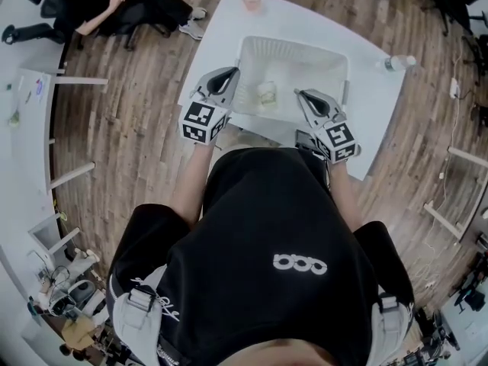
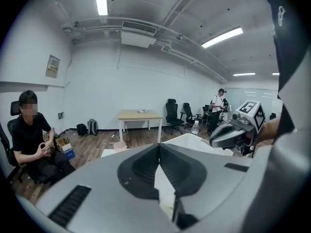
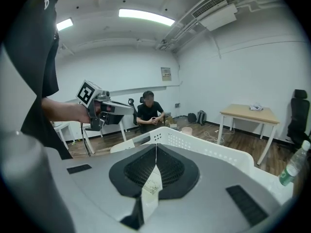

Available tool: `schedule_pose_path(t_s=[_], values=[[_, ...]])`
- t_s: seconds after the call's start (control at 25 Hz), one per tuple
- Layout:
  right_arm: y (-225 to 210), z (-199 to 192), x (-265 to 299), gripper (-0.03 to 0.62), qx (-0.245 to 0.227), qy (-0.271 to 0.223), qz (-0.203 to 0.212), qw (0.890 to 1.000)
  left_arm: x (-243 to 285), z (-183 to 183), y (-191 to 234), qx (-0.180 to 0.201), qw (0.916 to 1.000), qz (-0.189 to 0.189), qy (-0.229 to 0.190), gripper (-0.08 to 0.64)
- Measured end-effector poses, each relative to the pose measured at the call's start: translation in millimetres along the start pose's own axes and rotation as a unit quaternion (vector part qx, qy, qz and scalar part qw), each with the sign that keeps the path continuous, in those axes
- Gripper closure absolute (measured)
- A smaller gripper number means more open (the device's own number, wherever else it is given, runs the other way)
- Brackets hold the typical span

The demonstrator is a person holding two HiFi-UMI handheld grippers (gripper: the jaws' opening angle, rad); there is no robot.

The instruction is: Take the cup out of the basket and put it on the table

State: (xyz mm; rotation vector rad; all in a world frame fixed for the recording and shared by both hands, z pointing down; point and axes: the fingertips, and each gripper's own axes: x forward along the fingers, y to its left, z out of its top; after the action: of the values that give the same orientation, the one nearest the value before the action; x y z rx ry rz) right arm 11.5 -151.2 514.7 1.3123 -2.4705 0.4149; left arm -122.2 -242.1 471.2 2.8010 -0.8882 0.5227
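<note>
Cup (image 1: 266, 94) in basket (image 1: 294, 45) between left gripper (image 1: 232, 72), right gripper (image 1: 300, 93).

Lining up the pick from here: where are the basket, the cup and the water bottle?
basket (image 1: 297, 46): head view, on its far rim.
cup (image 1: 266, 94): head view, on its side, down inside the basket.
water bottle (image 1: 396, 63): head view, on its clear body.

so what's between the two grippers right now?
The cup, inside the basket, sits between the left gripper and the right gripper; the head view shows it.
</note>
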Motion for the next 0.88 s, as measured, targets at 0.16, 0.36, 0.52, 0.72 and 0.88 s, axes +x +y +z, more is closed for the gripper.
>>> schedule_pose_path(t_s=[0.16, 0.36, 0.52, 0.72, 0.88], values=[[-9.2, -9.9, -18.6, 0.568, 0.009, 0.002, -0.003, 1.0, 13.4, 4.4, -31.2, -0.002, 0.9997, -0.025, -0.006, 0.551], [-23.5, -17.2, -35.2, 0.568, 0.016, -0.001, -0.008, 1.0, 26.7, 5.7, -50.0, -0.005, 0.9994, -0.035, -0.003, 0.551], [-34.5, -19.0, -43.1, 0.568, 0.022, -0.004, -0.015, 1.0, 33.0, 7.1, -56.0, -0.006, 0.9992, -0.039, 0.001, 0.551], [-40.4, -21.1, -47.6, 0.568, 0.024, -0.005, -0.017, 1.0, 38.5, 4.6, -58.1, -0.005, 0.9992, -0.039, 0.008, 0.551], [-43.7, -21.8, -49.1, 0.568, 0.027, -0.004, -0.015, 1.0, 45.8, 2.4, -57.7, -0.002, 0.9988, -0.044, 0.022, 0.551]])
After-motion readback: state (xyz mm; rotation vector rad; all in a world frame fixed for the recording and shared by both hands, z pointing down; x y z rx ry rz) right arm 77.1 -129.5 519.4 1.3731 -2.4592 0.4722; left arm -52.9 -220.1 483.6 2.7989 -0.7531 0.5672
